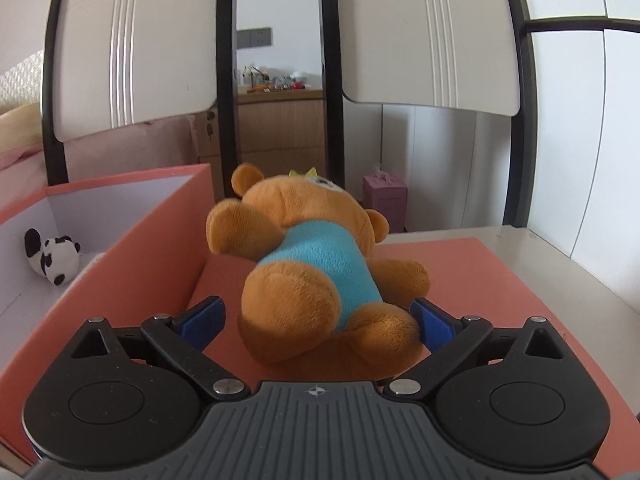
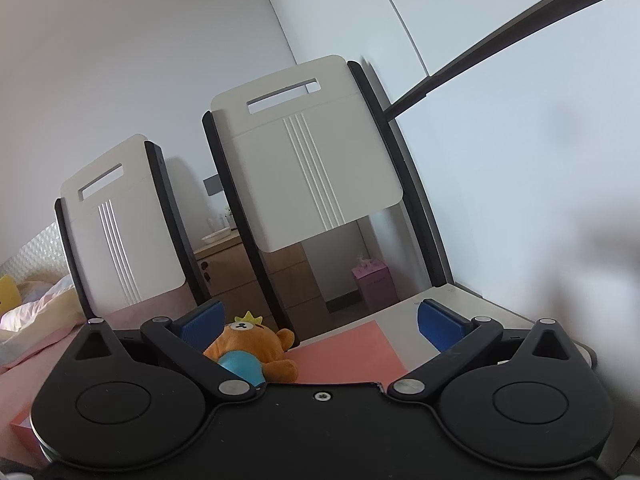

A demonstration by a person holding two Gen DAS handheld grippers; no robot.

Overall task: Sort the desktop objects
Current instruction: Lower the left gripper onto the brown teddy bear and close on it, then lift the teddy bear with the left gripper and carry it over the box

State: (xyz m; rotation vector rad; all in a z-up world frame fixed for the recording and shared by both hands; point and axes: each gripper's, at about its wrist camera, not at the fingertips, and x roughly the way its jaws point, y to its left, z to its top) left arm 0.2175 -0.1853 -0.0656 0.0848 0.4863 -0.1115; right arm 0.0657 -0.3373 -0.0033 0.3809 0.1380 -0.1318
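Behind the desk (image 1: pixel 560 256) stand two white chairs. Left gripper (image 1: pixel 318 320) fingers spread wide around a bear (image 1: pixel 312 268) on the pink lid (image 1: pixel 480 280), touching one leg without clamping; right gripper (image 2: pixel 320 326) wide open, empty.

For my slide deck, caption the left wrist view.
Open left gripper straddles a plush bear beside the pink box.

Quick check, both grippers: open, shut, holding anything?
Left gripper: open, its fingers either side of the teddy bear's legs, not clamped.
Right gripper: open, holding nothing.
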